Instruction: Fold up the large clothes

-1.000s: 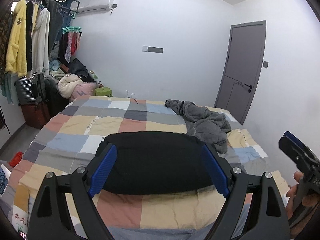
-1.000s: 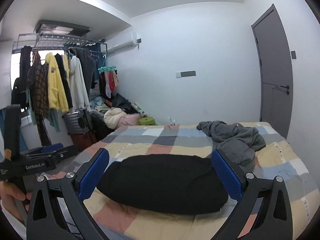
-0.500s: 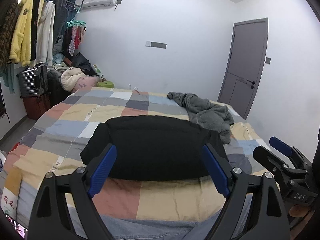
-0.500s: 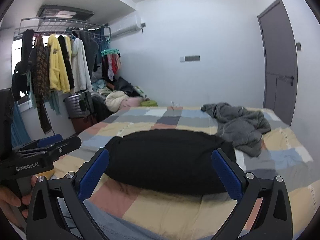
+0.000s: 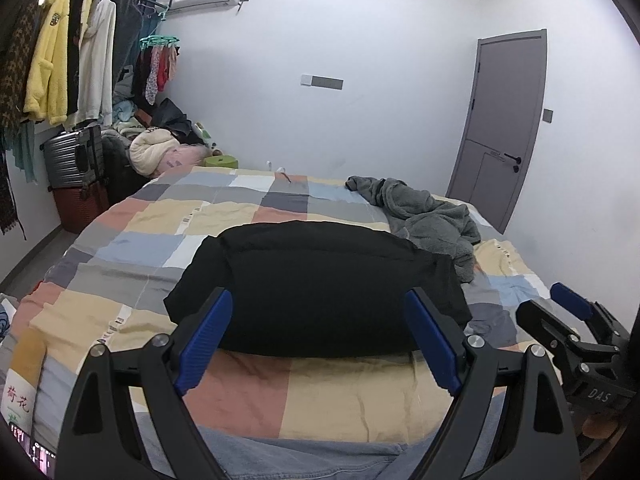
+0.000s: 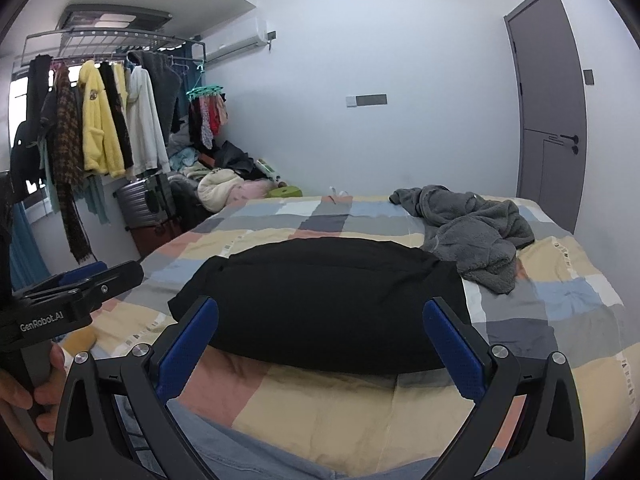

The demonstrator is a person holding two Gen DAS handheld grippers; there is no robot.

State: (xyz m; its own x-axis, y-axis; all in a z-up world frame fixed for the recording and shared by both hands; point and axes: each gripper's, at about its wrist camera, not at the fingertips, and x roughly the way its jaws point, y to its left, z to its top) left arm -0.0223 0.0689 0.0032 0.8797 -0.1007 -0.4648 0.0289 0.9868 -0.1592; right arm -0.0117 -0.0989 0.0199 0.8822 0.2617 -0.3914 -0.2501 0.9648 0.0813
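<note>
A black garment (image 5: 320, 284) lies folded into a wide rectangle on the checked bed cover (image 5: 168, 216); it also shows in the right wrist view (image 6: 328, 300). A crumpled grey fleece garment (image 5: 424, 216) lies behind it to the right, seen too in the right wrist view (image 6: 472, 228). My left gripper (image 5: 318, 340) is open and empty, held above the bed's near edge before the black garment. My right gripper (image 6: 320, 348) is open and empty, beside it. Each gripper shows at the edge of the other's view: the right one (image 5: 568, 328), the left one (image 6: 80, 284).
A rack of hanging clothes (image 6: 100, 120), suitcases (image 5: 76, 160) and a pile of clothes (image 5: 160, 148) stand left of the bed. A grey door (image 5: 504, 120) is at the right wall. The bed's near edge (image 5: 320, 432) is just below the grippers.
Both grippers have drawn back and tilted, so the black garment sits a little farther off. Both stay open and empty. The garments have not moved.
</note>
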